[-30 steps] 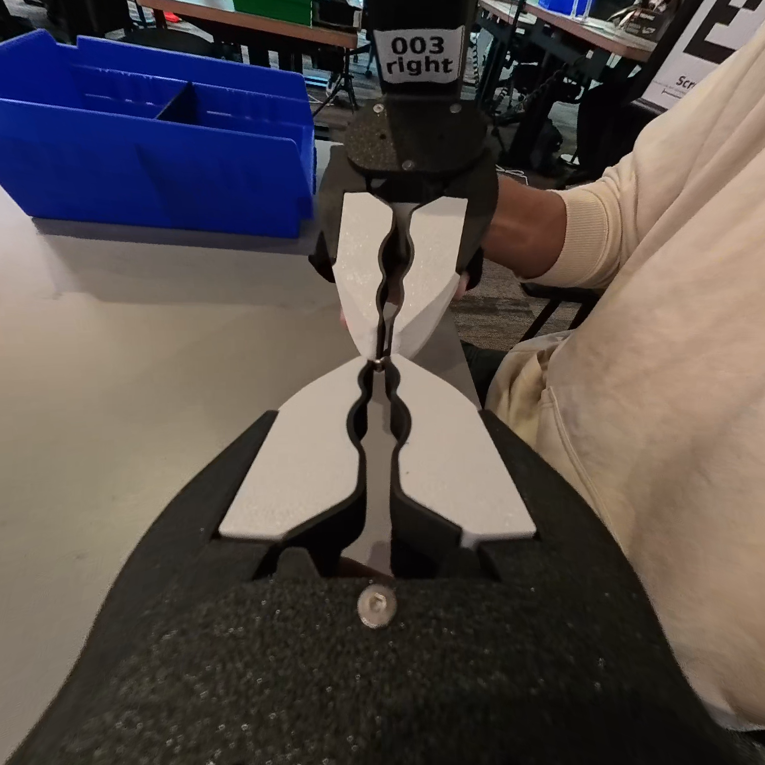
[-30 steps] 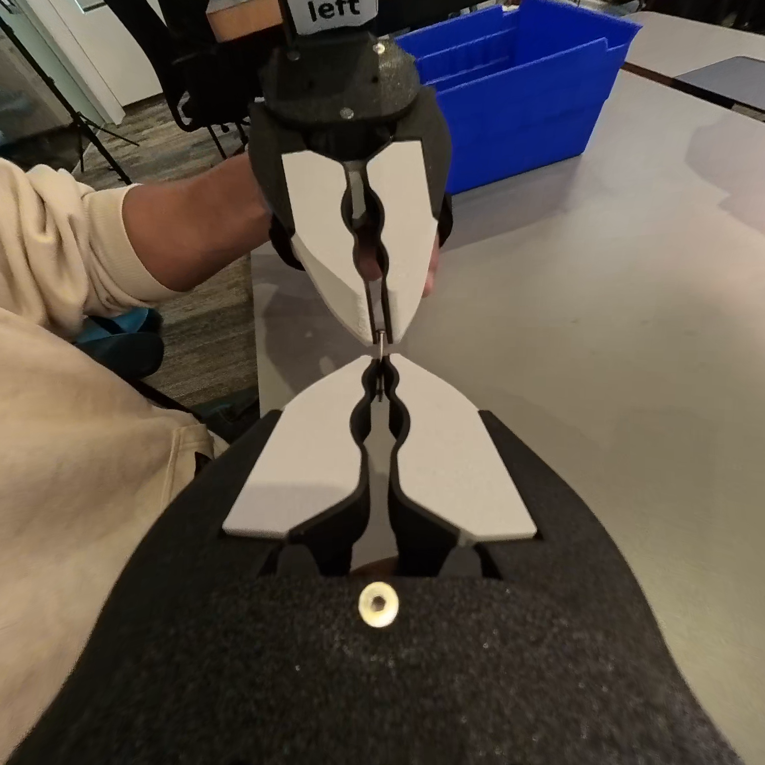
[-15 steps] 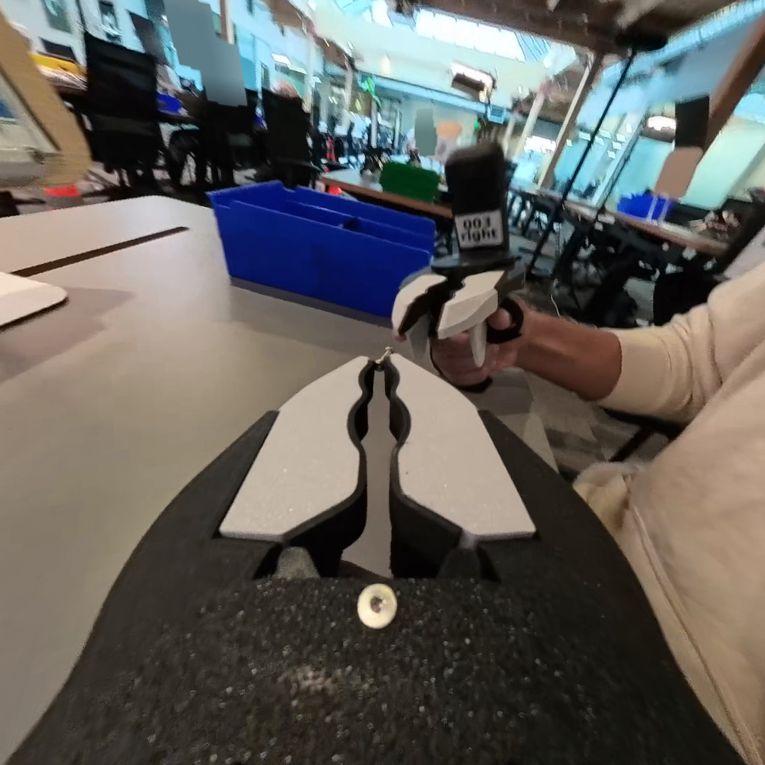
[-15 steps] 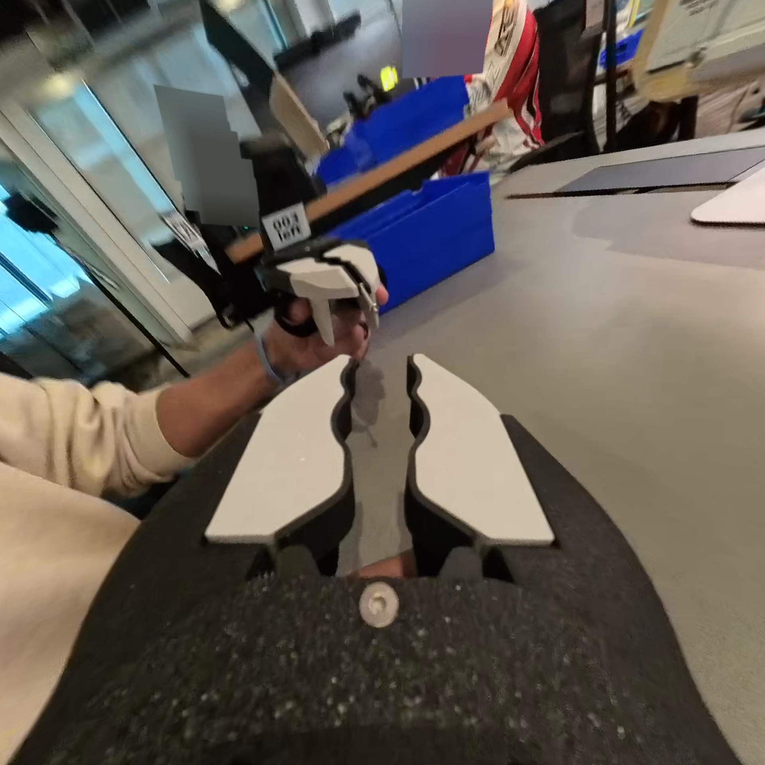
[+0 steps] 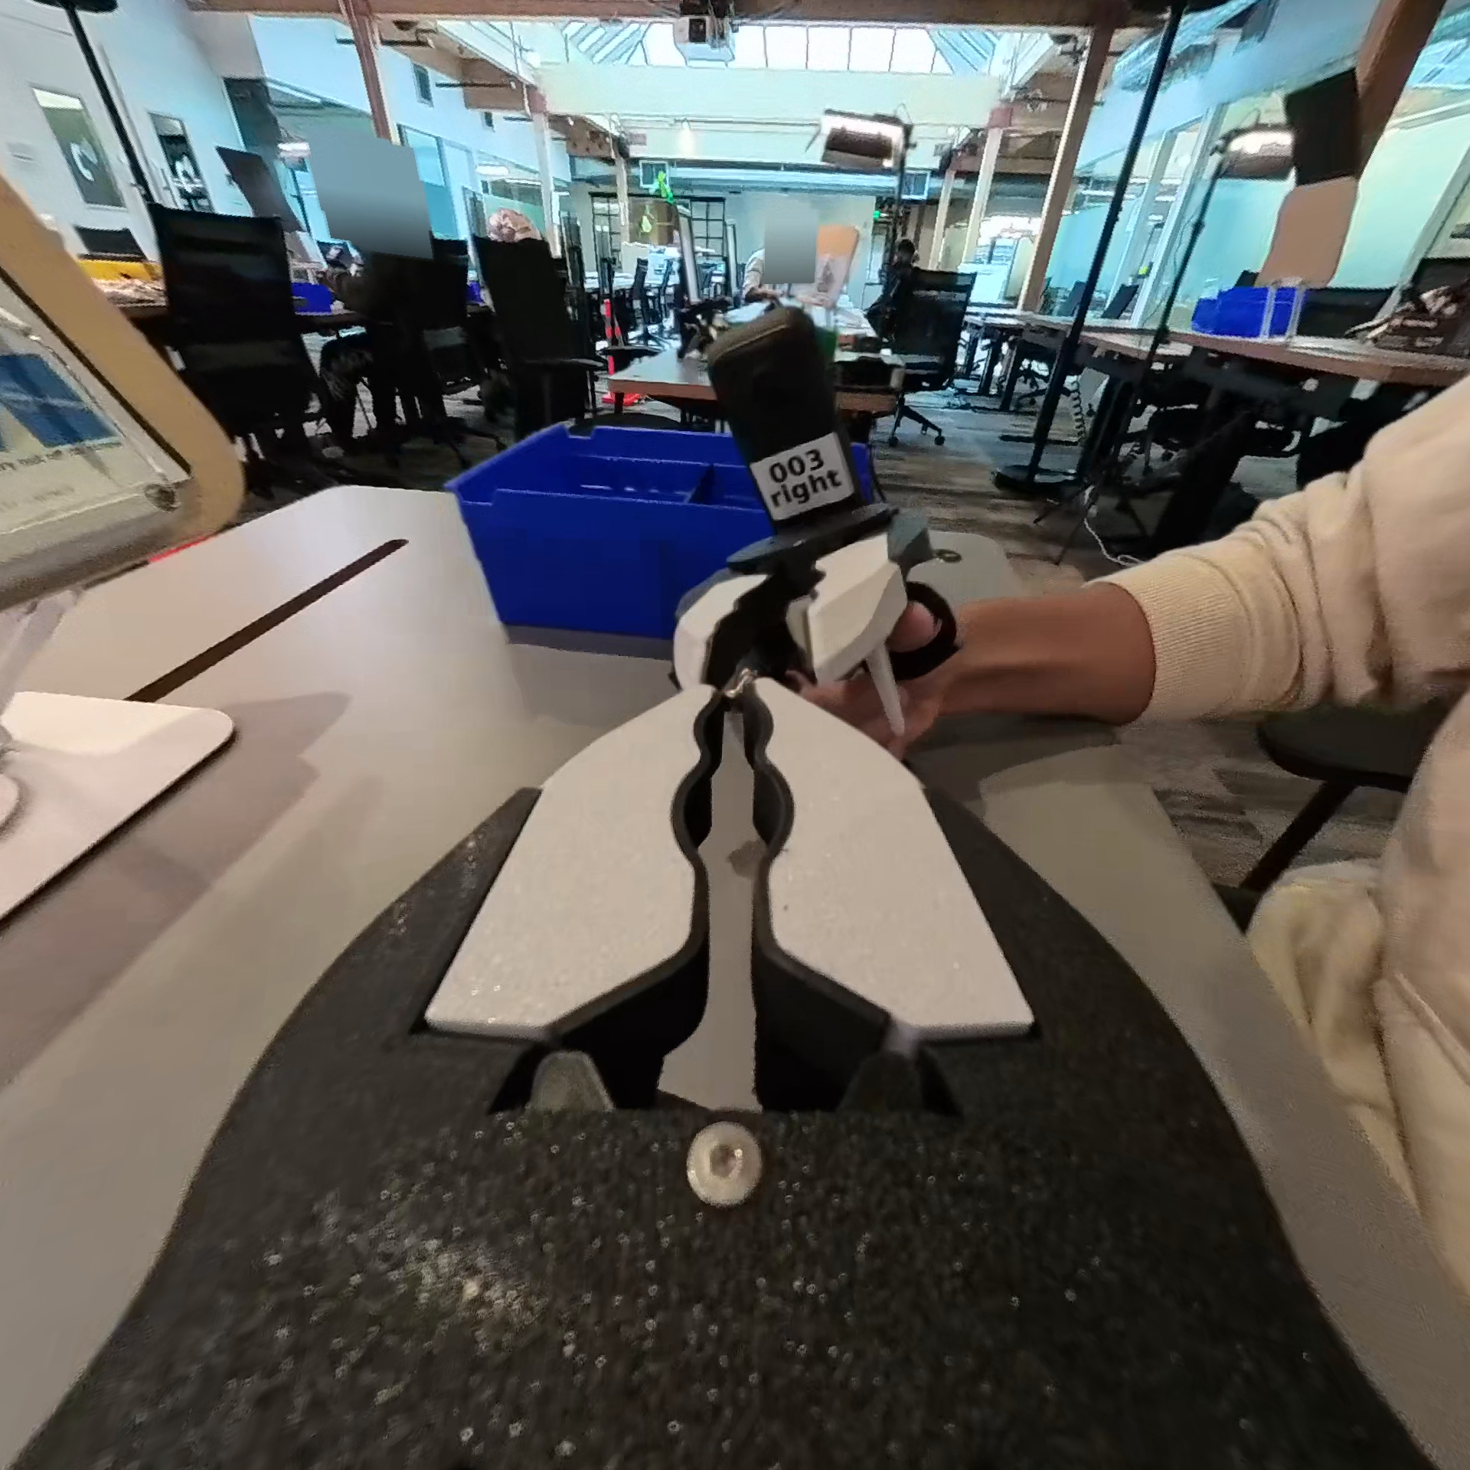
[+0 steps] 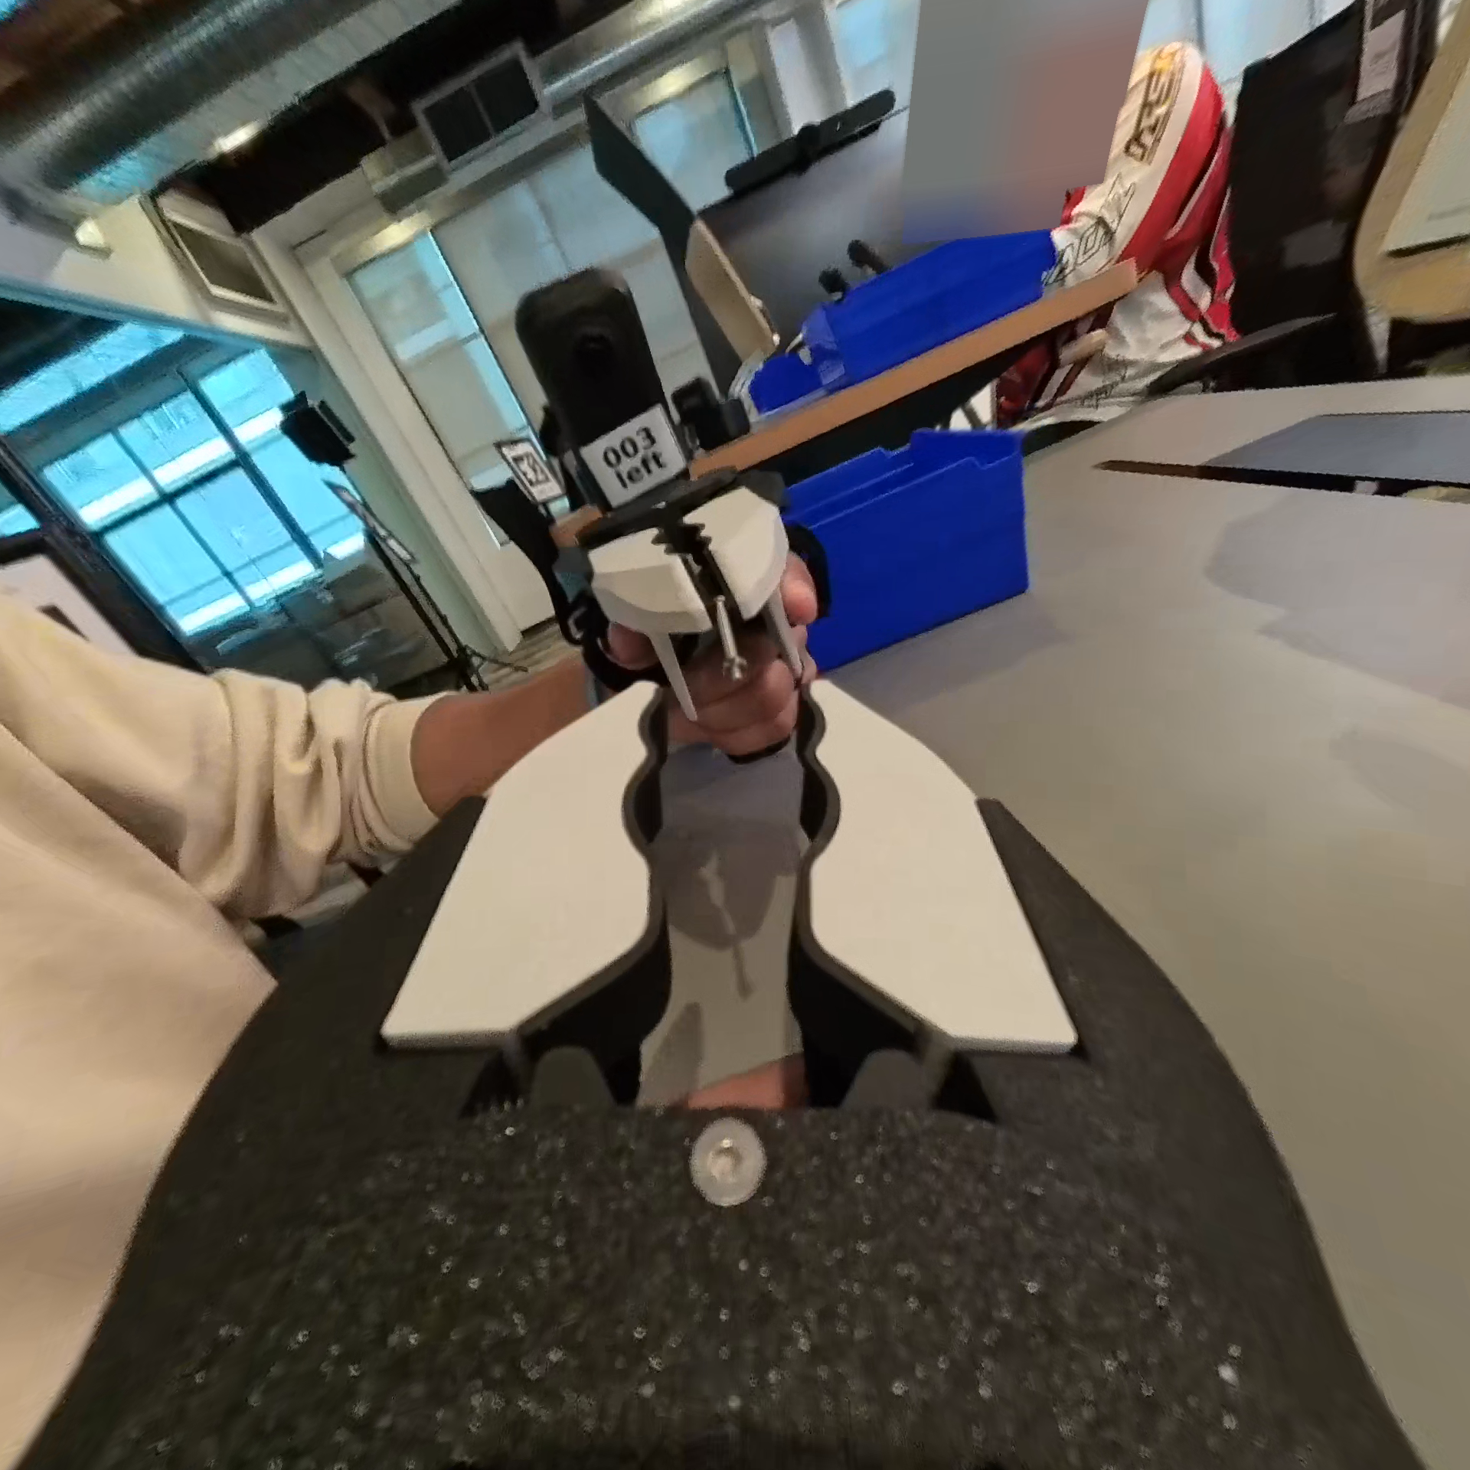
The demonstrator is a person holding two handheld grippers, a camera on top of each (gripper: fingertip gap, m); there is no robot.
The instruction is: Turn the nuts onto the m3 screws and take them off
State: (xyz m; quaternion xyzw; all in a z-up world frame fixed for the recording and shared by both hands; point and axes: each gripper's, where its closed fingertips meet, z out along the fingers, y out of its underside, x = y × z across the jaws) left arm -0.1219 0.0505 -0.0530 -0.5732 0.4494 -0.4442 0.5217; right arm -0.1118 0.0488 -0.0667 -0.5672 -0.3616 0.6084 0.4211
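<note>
My left gripper (image 5: 736, 700) is pinched tight on a small screw (image 6: 728, 638), which sticks out from its tips with the head at the far end. I cannot tell if a nut is on it. My right gripper (image 6: 733, 708) is wide apart and holds nothing. The two grippers are near each other but not touching, both up above the grey table (image 5: 334, 636). A blue bin (image 5: 604, 549) sits on the table behind them.
</note>
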